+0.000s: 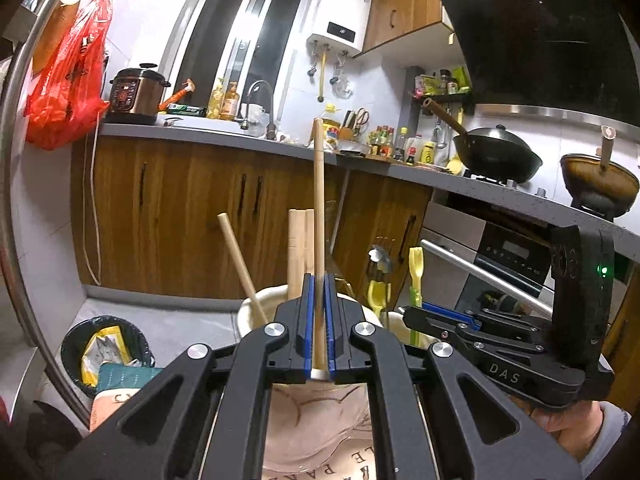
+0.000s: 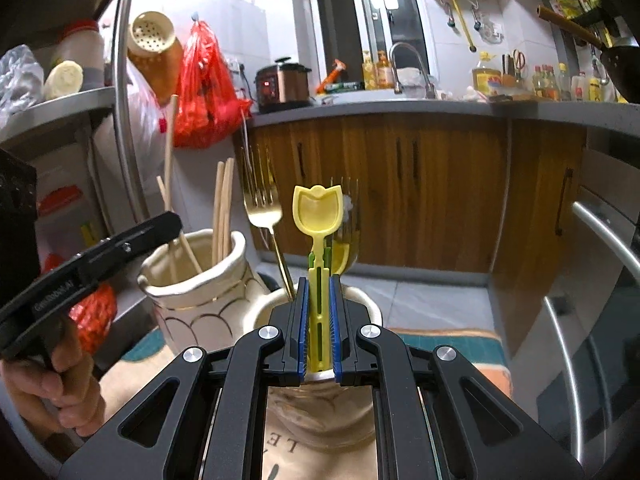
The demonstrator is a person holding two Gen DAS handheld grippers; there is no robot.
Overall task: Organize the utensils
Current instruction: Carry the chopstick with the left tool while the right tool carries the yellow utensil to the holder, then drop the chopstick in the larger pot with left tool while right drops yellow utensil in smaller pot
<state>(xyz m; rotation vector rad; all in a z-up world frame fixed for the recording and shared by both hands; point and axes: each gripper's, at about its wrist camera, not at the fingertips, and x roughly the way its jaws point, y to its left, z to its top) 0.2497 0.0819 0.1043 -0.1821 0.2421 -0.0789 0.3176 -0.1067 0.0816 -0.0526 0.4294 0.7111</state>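
My left gripper is shut on a wooden chopstick, held upright over a cream ceramic holder that has several other chopsticks in it. My right gripper is shut on a yellow plastic spoon, held upright over a second cream holder. That holder has gold forks standing in it. The chopstick holder stands to its left, with my left gripper above it. The right gripper also shows in the left wrist view.
Both holders stand on a cloth-covered surface. A bin sits on the floor at left. Wooden cabinets, a counter with a rice cooker, a wok and an oven lie beyond. A steel shelf rail curves at left.
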